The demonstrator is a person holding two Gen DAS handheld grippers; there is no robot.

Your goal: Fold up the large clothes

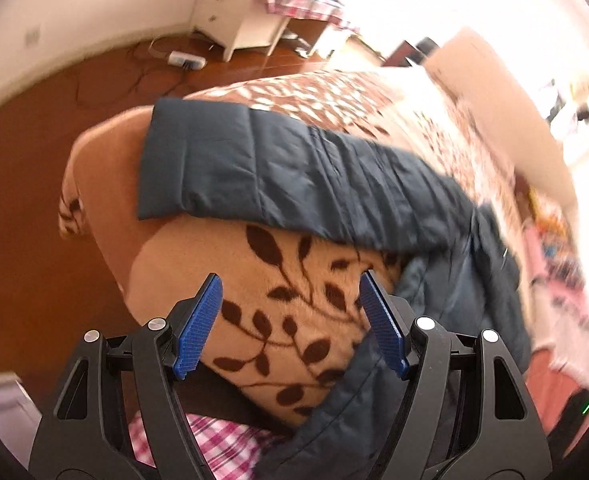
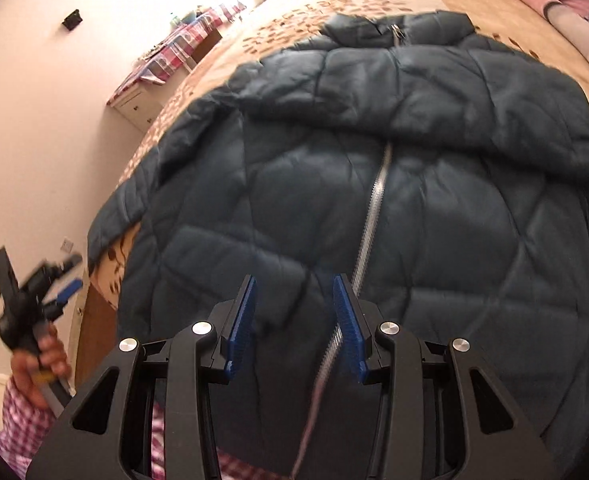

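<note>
A: Bedroom, a bed (image 1: 278, 320) under a leaf-print blanket, brown floor around it. Where's the coat?

B: The coat (image 2: 374, 200) lies face up across the bed, zip (image 2: 376, 184) closed, collar at the far end. One sleeve (image 1: 254, 168) stretches straight out toward the bed's corner.

A: And the claws?

B: The left claw (image 1: 290, 322) is spread wide over bare blanket just beside the coat, holding nothing. The right claw (image 2: 294, 320) hangs half open over the lower front, near the zip, also empty.

A: So which step?

B: I'd say the reach before the first fold. Next, the left likely needs the sleeve, pinched through thick padding and carried over the chest.
</note>
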